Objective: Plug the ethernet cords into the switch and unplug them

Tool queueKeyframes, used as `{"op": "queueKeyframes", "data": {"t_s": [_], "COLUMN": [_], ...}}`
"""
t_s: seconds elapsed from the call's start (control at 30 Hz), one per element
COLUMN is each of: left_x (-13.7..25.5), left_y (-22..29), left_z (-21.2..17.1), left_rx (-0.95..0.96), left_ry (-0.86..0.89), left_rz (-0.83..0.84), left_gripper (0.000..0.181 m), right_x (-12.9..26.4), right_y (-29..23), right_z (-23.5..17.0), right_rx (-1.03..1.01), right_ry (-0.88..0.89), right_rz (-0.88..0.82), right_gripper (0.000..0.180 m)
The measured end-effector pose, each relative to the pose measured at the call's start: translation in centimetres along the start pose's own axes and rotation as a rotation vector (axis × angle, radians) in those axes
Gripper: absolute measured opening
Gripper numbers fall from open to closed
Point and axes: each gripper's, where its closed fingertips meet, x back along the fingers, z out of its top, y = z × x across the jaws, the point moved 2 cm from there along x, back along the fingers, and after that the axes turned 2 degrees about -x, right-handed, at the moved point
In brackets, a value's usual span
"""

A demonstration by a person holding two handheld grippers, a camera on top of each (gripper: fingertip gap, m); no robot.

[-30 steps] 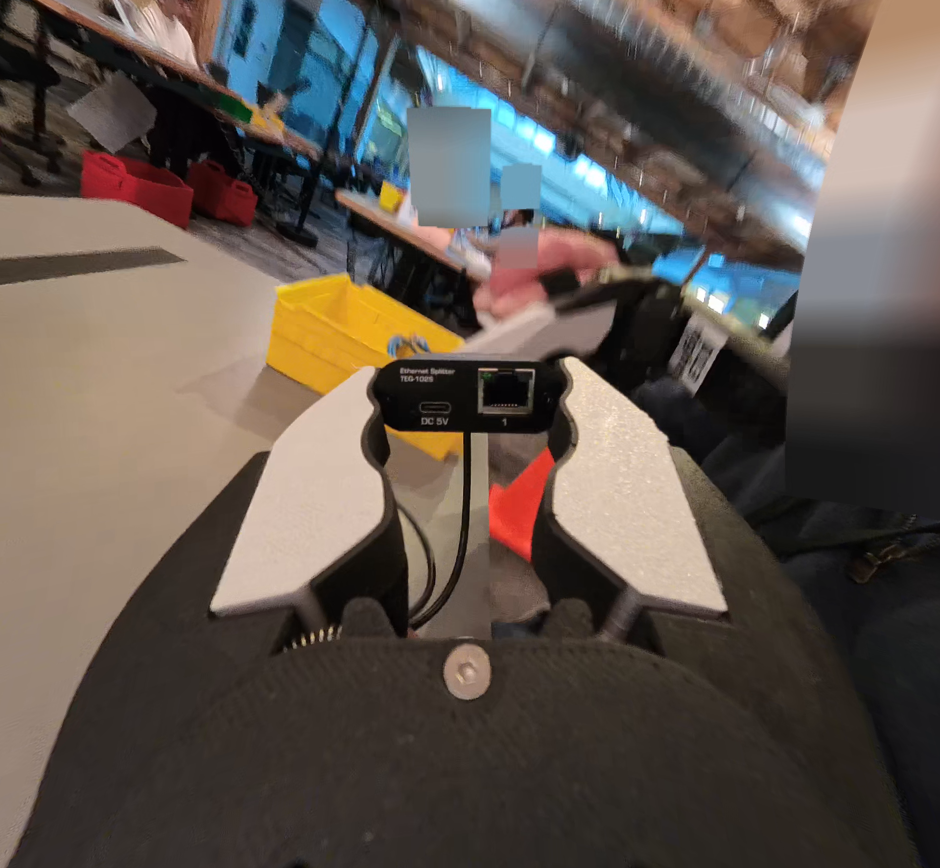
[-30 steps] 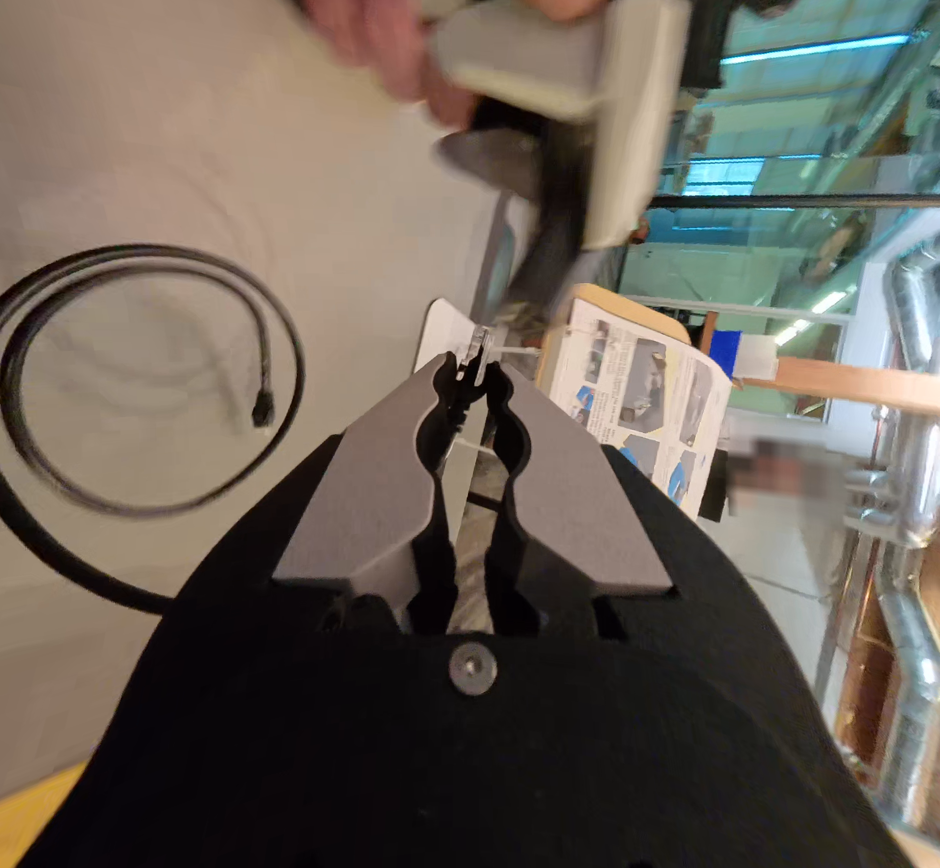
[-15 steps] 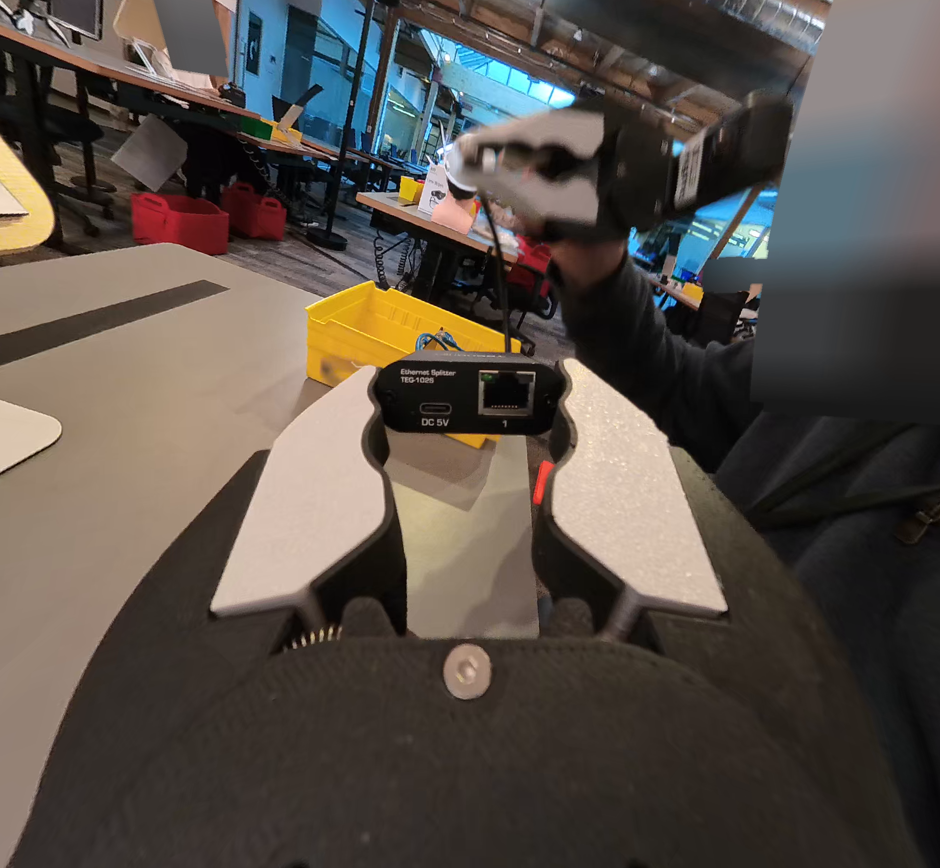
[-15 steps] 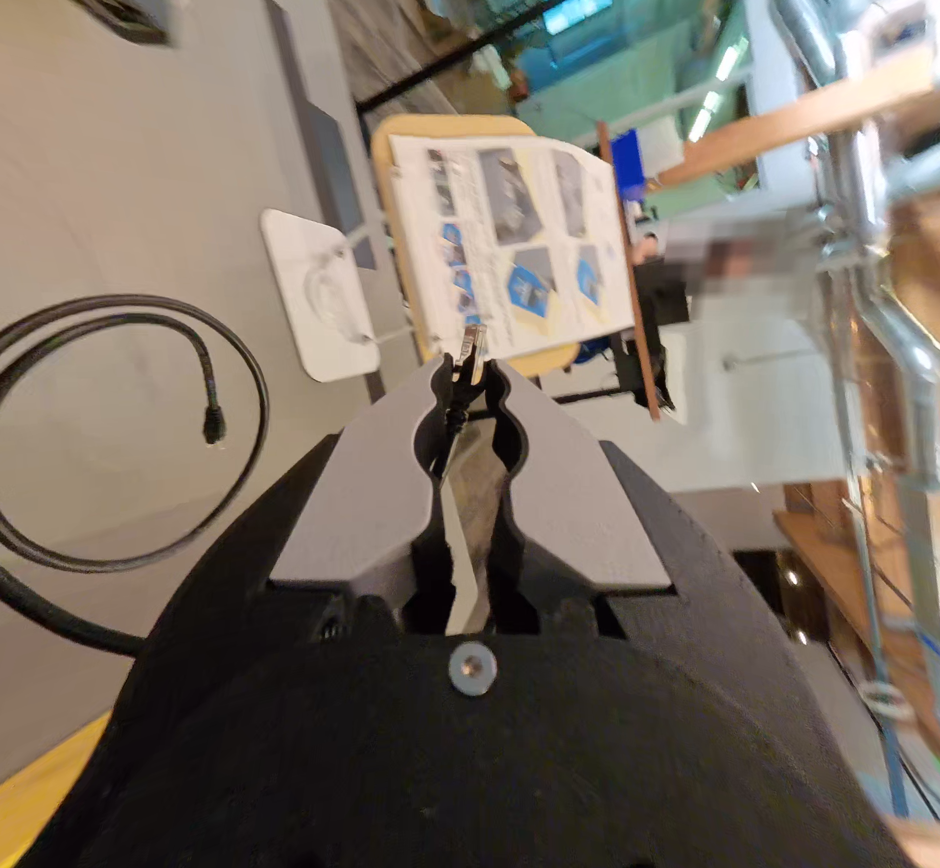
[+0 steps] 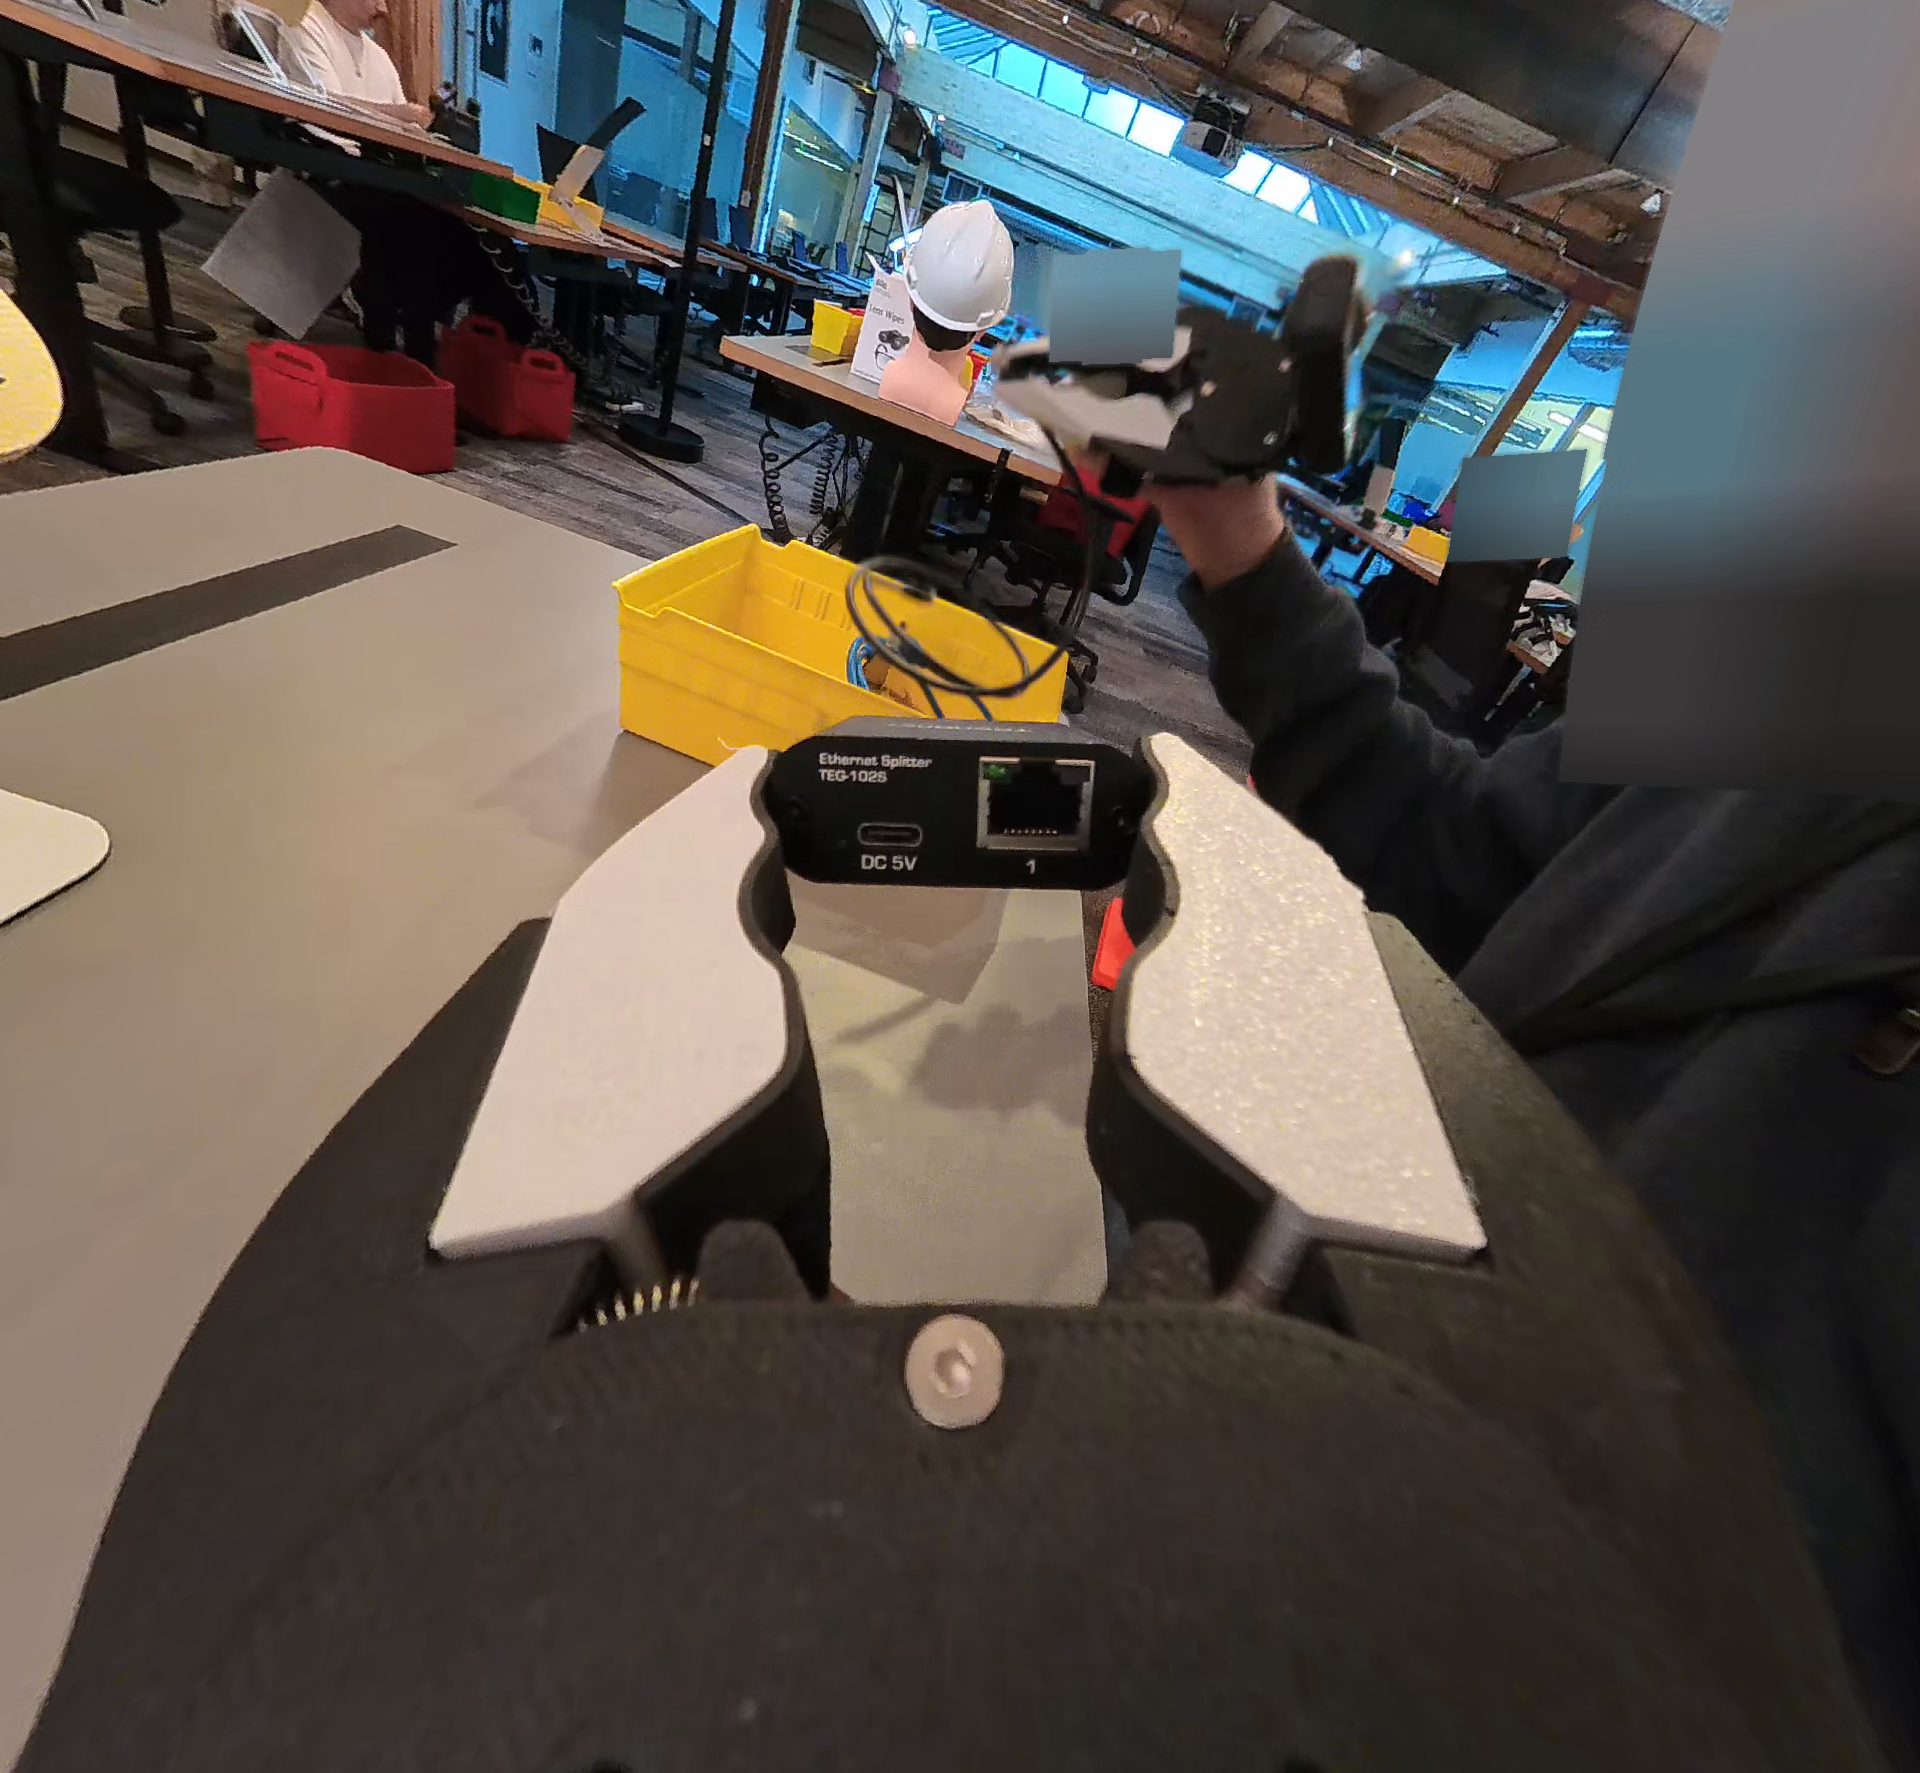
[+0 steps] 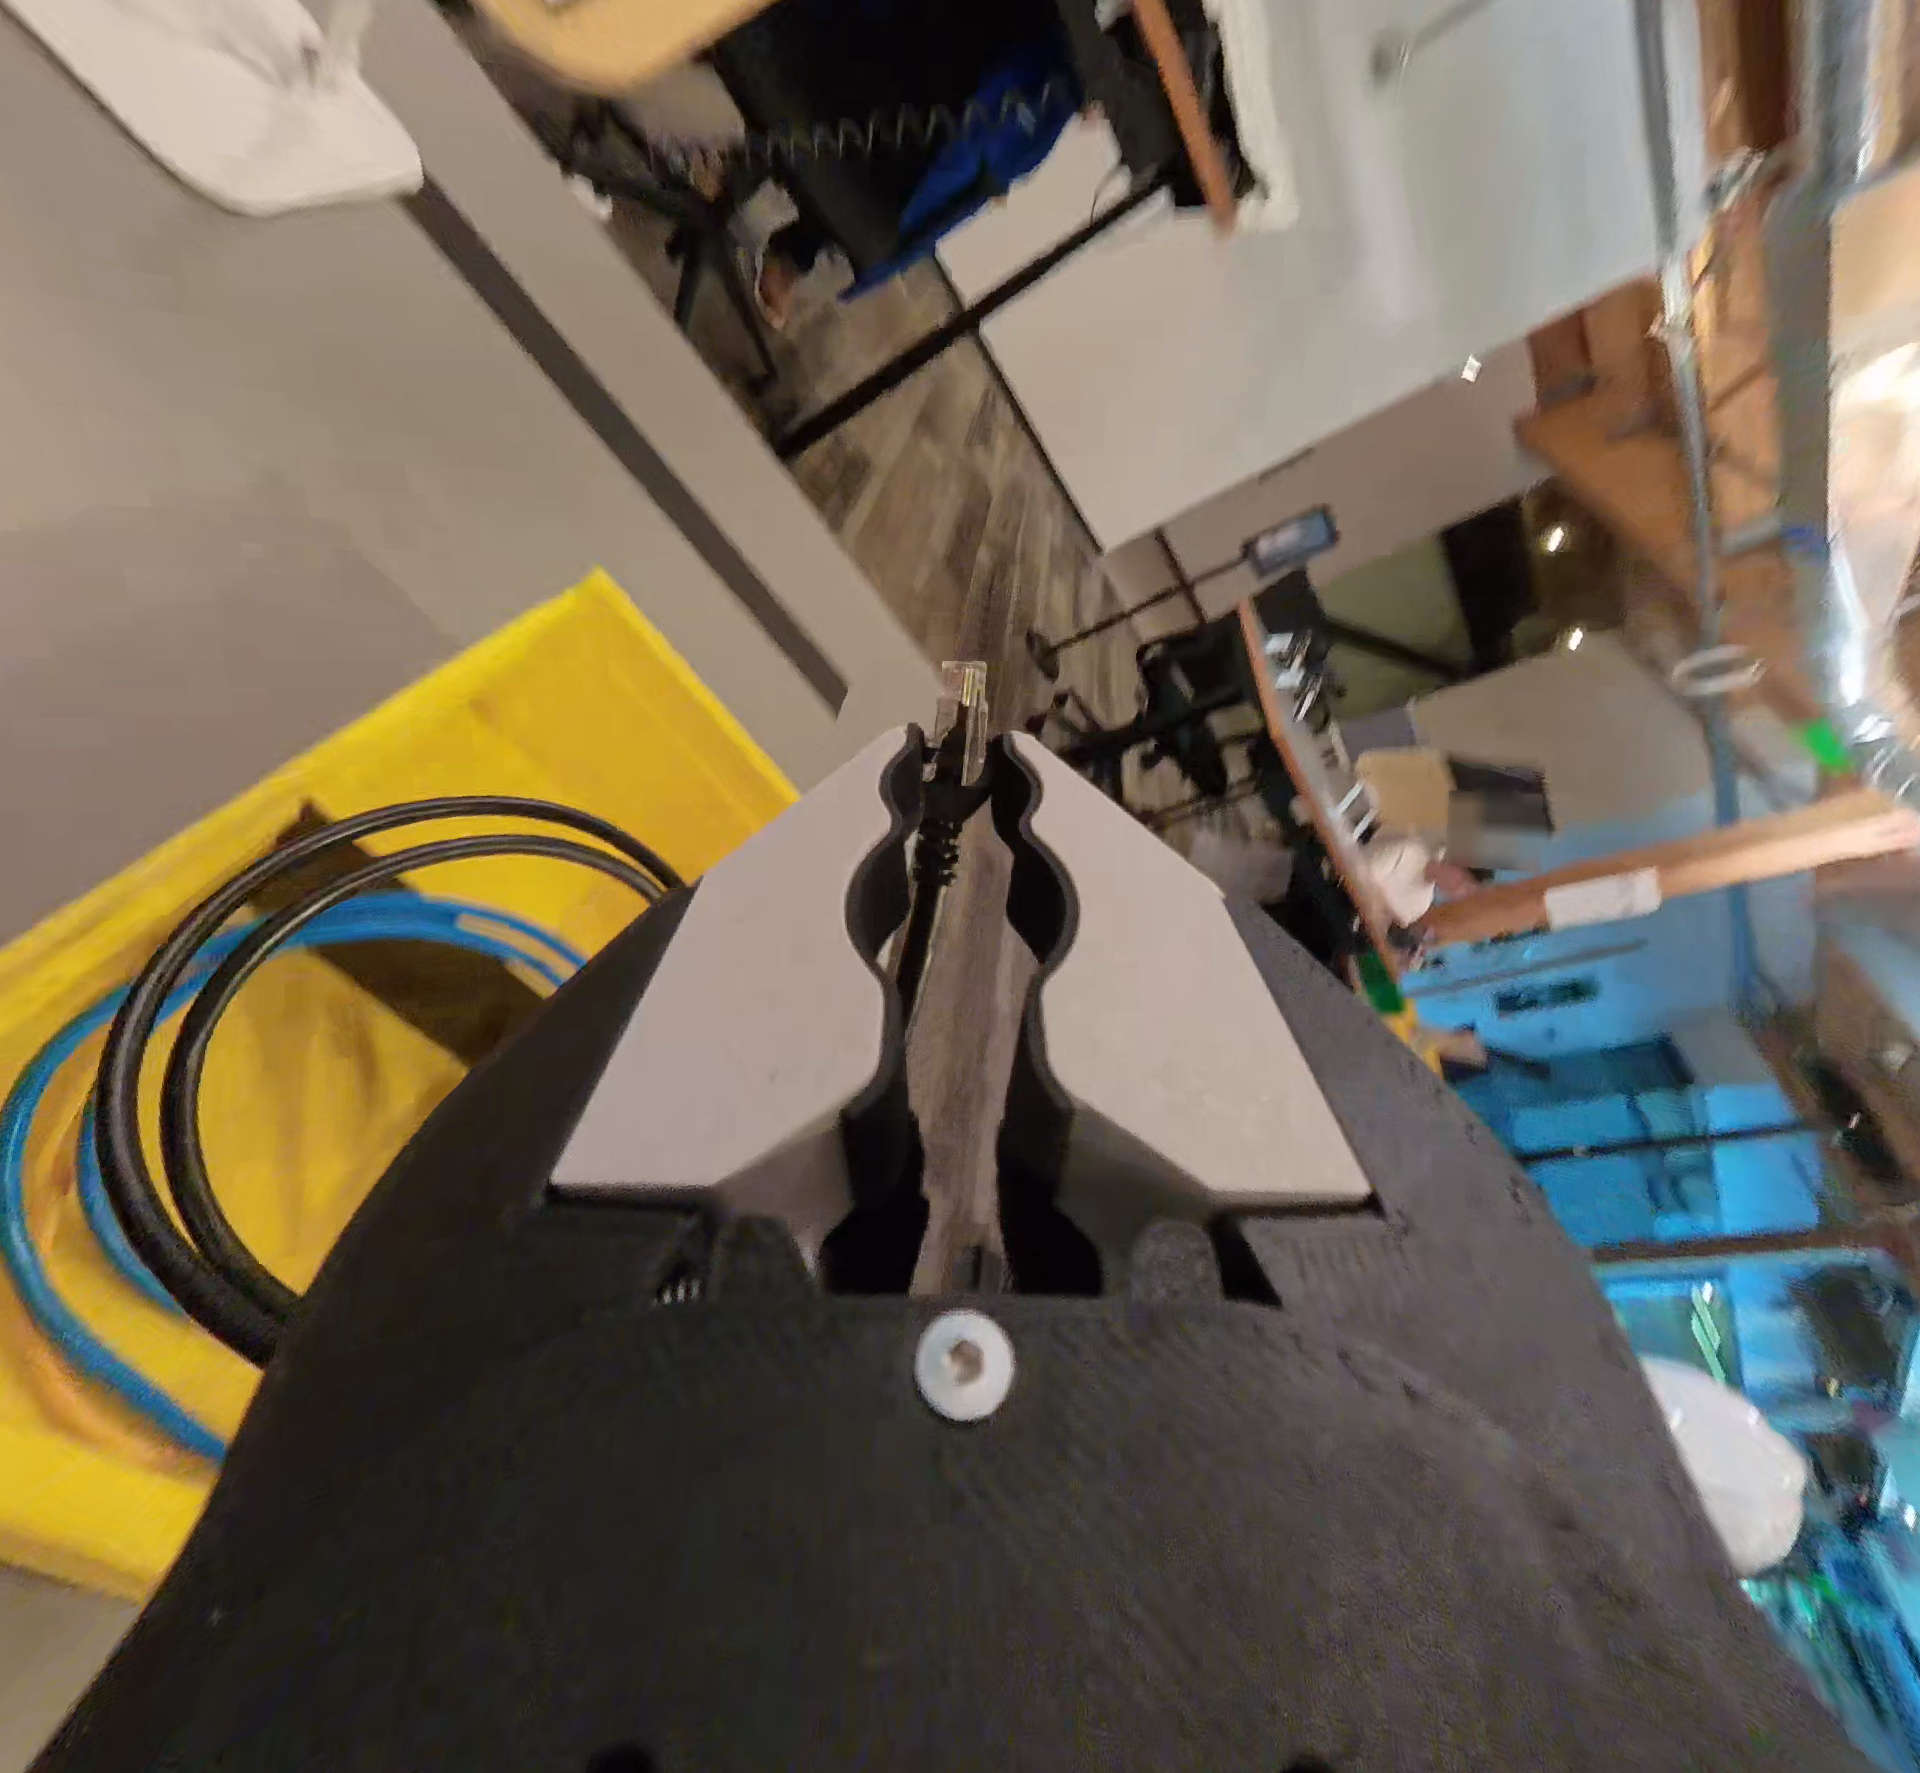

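We see one small black box-shaped switch (image 5: 954, 804), clamped by its two short sides between the tips of the left gripper (image 5: 954, 814) and held above the grey table (image 5: 260, 736). Its face shows two sockets, one small oval and one square network port, and both are empty.

Behind the switch sits one yellow plastic bin (image 5: 727, 643) on the table, and in it we count one coiled blue cable (image 6: 62, 1193) beneath the loops of one thin black ethernet cord (image 6: 156, 1048). That black cord runs up out of the bin to the right gripper (image 6: 961, 767), whose jaws are pressed together on the cord's black boot, so that the single clear plug (image 6: 961, 700) juts out past the tips. From the left wrist view the right gripper (image 5: 1049, 393) hangs in the air above and to the right of the switch, well apart from it, with the cord drooping in loops over the bin.

To the left of the switch one white rounded flat pad (image 5: 42, 850) lies on the table. Beyond the bin, on the floor, we count two red bags (image 5: 353, 404)
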Motion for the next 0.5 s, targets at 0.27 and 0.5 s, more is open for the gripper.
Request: {"op": "queueKeyframes", "data": {"t_s": [0.27, 0.5], "left_x": [-0.9, -1.0], "left_y": [0.3, 0.2], "left_z": [-0.9, -1.5], "left_rx": [-0.013, -0.022], "left_ry": [-0.042, -0.064], "left_rz": [-0.004, 0.004], "left_gripper": [0.062, 0.062], "right_x": [-1.9, -2.5], "right_y": [-7.3, -11.9], "right_z": [-9.7, -14.6], "right_rx": [-0.126, -0.154], "right_ry": [-0.156, -0.417], "right_rz": [0.05, 0.27], "right_gripper": [0.011, 0.051]}}
